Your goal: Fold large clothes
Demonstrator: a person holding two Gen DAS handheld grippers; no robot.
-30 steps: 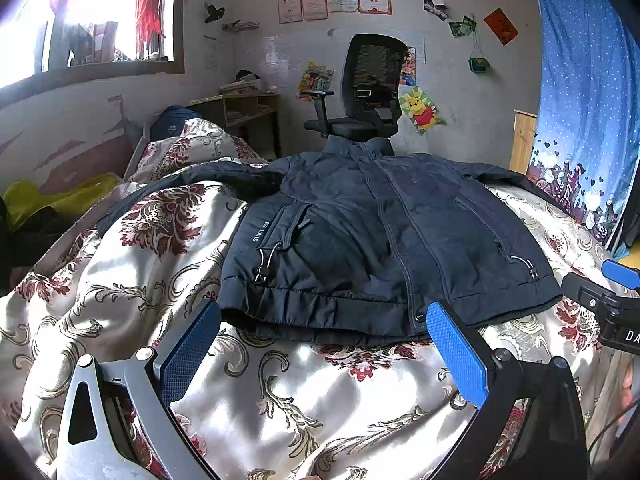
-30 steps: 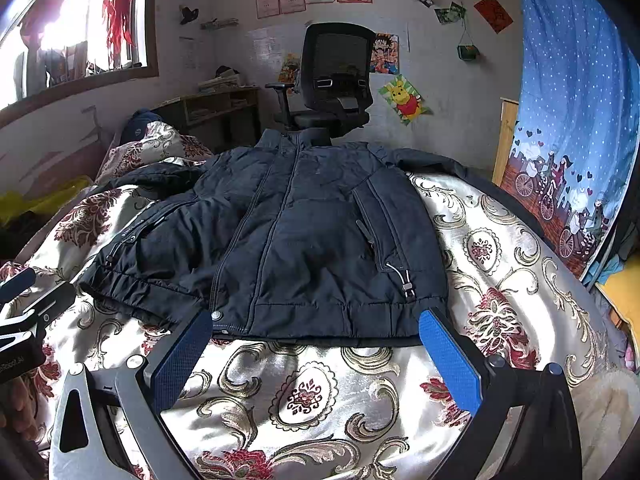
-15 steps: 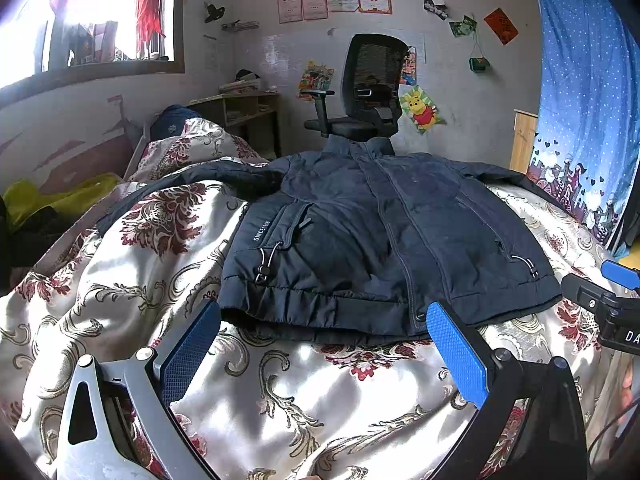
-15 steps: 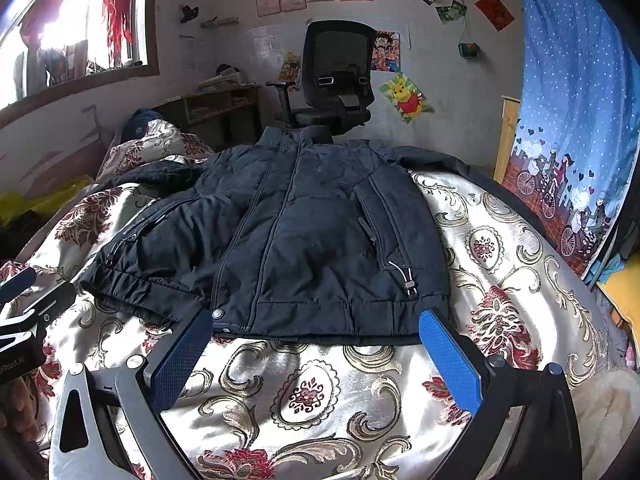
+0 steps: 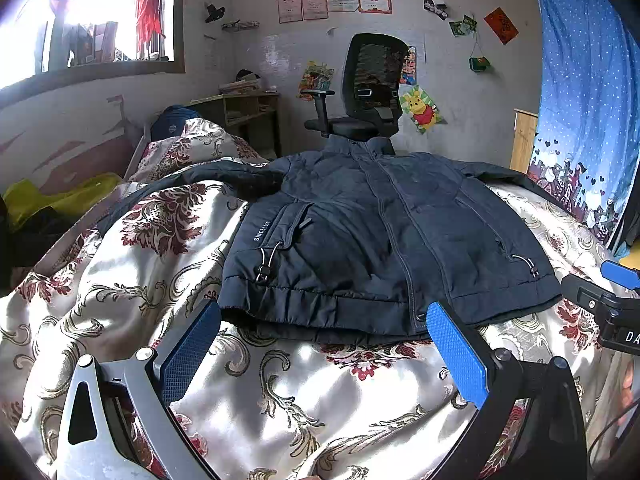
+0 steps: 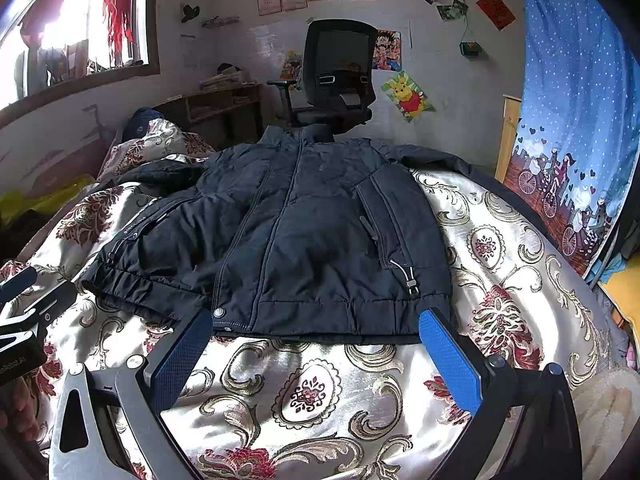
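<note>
the dark navy padded zip jacket [image 5: 384,236] lies face up and unfolded on the floral satin bedspread [image 6: 320,396], hem toward me. my left tongs [image 5: 324,350] and right tongs [image 6: 316,354] both gape wide, holding nothing, just short of the hem. i'd pinch a hem corner with each — deep, through both layers. sleeves trail toward the bed edges; open bedspread lies nearside for folding.

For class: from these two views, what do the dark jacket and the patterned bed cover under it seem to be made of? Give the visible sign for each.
Dark navy zip-front jacket: probably padded synthetic, nylon or polyester; matte, puffy, with stitched seams and a gathered hem.

Cream bed cover with red and gold floral scrolls: looks like satin or brocade; bright sheen on the folds and the pattern appears woven in, though printing can't be excluded.
</note>
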